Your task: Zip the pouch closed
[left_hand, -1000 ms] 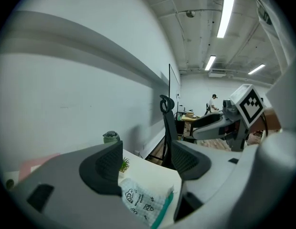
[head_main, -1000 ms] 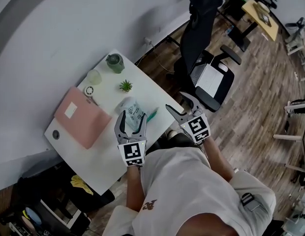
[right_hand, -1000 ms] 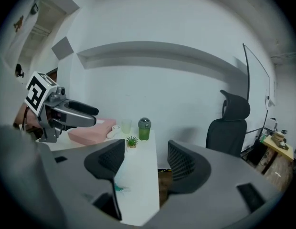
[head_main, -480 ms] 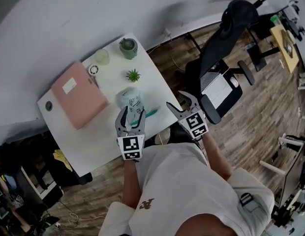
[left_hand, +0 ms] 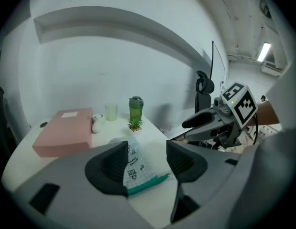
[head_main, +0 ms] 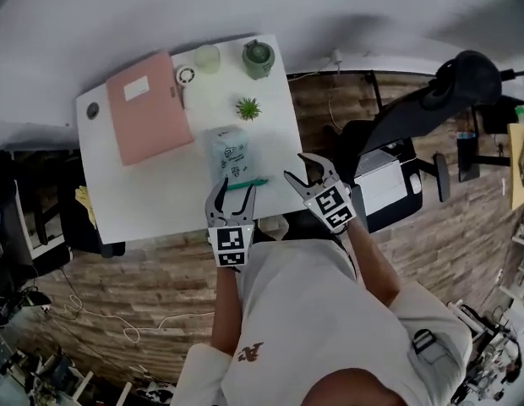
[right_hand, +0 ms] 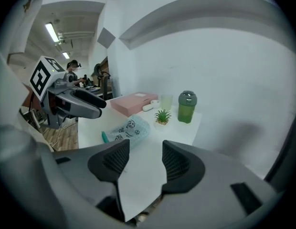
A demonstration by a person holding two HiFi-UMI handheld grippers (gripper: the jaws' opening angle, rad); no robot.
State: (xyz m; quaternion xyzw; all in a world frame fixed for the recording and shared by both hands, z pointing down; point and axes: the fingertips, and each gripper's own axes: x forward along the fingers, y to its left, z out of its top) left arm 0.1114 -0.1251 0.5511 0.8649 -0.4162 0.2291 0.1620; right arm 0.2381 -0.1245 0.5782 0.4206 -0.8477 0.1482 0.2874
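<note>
The pouch (head_main: 231,153) lies mid-table (head_main: 152,201), its teal edge, probably the zip, toward the person. The left gripper (head_main: 234,194) hovers just short of that edge, jaws apart though lately narrowing, pinching nothing. The right gripper (head_main: 300,169), by the table's corner, is likewise spread, narrowing and empty.

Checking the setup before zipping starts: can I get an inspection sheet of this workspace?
Surface: white table.
Job's things: pouch lying flat, teal zipper edge toward the person, untouched.
Clutter: pink box, plant, green bottle, cup.
Grippers: left hand-held gripper and right hand-held gripper open, jaws have just been closing, nothing between the pads.
Cables: white cable on the floor.
Surroundings: office chair, wooden floor.
</note>
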